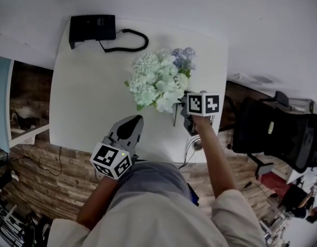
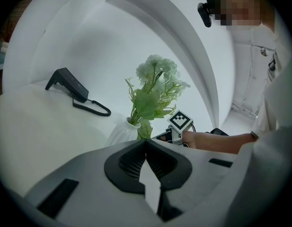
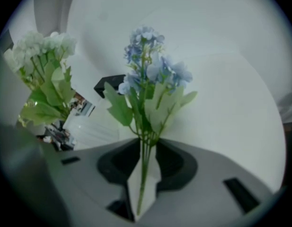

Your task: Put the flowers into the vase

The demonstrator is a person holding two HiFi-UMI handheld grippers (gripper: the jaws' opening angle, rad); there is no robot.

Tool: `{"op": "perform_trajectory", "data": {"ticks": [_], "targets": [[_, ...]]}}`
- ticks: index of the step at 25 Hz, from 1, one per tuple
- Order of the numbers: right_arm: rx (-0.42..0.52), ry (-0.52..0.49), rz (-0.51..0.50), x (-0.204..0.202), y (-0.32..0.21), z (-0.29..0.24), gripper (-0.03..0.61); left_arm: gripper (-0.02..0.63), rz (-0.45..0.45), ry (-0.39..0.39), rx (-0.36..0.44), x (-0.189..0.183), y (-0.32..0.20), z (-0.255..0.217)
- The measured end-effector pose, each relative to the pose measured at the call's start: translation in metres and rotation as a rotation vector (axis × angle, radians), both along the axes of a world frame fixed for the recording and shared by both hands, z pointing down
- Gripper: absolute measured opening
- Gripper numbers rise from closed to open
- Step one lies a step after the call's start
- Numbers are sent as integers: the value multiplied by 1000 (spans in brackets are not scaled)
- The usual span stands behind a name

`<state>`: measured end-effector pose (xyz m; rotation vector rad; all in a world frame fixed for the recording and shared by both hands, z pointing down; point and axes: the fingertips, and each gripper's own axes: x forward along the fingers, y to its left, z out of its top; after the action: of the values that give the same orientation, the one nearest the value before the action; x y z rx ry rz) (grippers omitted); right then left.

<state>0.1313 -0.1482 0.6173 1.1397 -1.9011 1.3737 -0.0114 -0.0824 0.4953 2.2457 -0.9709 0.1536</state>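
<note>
Right tool [image 3: 146, 159]: clamping on the stems of the blue flowers [image 3: 148, 65], holding them upright near the vase [image 2: 121, 132].
Left tool [image 2: 146, 143]: hovering over the bench [image 1: 86, 96], jaws together, empty.
Done: white flowers [image 2: 157, 74] standing in the vase.
Remaining: blue flowers going in.

No legible text, label, brand or number on anything in view.
</note>
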Motion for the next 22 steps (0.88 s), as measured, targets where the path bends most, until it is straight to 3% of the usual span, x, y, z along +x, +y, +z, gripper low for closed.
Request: {"op": "perform_trajectory", "data": {"ticks": [9,22], "targets": [[-10,-74,37,-3,1,0,72,23,-10,3,-3,-2,0,1],[0,-173,72,-2,14,-11,60,23,-5,10,8,3,6,-5]]}}
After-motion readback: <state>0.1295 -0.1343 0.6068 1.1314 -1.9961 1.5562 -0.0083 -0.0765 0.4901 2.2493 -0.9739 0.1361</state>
